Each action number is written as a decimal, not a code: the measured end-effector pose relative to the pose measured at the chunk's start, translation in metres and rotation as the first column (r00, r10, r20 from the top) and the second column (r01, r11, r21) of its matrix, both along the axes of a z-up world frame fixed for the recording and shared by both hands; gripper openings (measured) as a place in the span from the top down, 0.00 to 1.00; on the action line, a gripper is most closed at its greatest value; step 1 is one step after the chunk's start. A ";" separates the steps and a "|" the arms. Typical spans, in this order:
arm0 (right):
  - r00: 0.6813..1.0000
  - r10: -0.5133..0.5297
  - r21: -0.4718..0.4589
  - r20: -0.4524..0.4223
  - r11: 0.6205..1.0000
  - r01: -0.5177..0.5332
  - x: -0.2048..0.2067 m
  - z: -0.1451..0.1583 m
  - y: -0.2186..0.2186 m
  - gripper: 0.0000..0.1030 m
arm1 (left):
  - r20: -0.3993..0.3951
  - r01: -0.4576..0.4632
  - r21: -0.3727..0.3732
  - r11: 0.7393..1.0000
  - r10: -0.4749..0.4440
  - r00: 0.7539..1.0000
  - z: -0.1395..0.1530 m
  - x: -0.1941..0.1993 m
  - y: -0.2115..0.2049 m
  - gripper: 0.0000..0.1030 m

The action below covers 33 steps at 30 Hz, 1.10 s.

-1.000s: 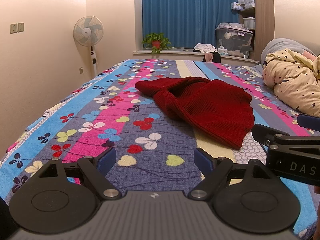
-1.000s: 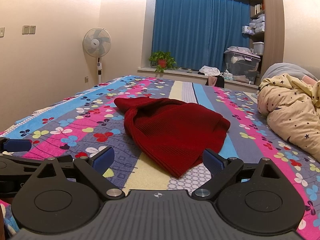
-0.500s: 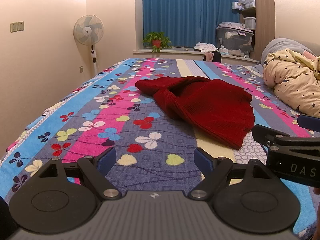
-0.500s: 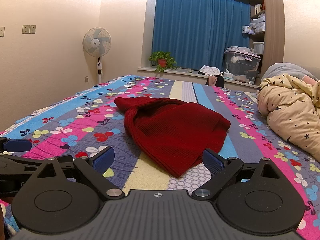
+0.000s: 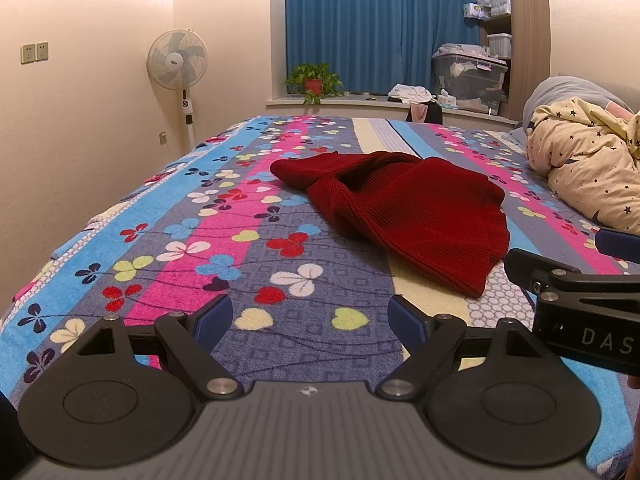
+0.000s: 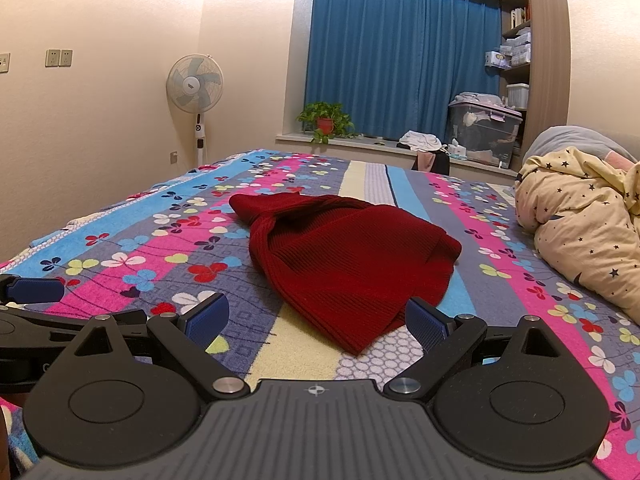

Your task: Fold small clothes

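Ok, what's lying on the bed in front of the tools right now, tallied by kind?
Dark red ribbed knit garment: 1
Cream star-print quilt, bunched at the right edge: 1
Grey pillow behind the quilt: 1
Total: 3 things on the striped floral bedspread. Neither open tool, left or right, touches the garment.

"DAS" on right hand-held gripper (image 5: 600, 276).

A bed (image 5: 224, 264) wears a striped cover printed with clover shapes. A star-patterned quilt (image 5: 588, 176) is bunched at its right side. A standing fan (image 5: 178, 60) stands against the left wall, near two wall sockets (image 5: 34, 53). Blue curtains (image 6: 400, 56) hang behind a potted plant (image 6: 326, 120) and a clear storage box (image 6: 484, 130) on the sill.
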State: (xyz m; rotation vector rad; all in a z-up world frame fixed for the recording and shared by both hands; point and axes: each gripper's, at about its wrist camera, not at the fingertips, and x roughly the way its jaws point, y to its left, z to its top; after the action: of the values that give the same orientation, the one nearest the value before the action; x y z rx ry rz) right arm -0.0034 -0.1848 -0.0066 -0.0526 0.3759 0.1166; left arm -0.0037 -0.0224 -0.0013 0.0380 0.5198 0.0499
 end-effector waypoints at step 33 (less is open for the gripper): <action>0.973 -0.231 0.083 -0.010 0.969 0.231 0.084 0.021 -0.125 0.51 | -0.031 0.152 0.127 0.980 -0.150 0.988 -0.022 0.013 -0.015 0.49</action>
State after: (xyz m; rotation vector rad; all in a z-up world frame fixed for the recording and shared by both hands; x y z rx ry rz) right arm 0.0811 -0.3100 0.0143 0.0742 0.3746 -0.0982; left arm 0.0089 -0.0370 -0.0237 0.2049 0.5328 -0.0655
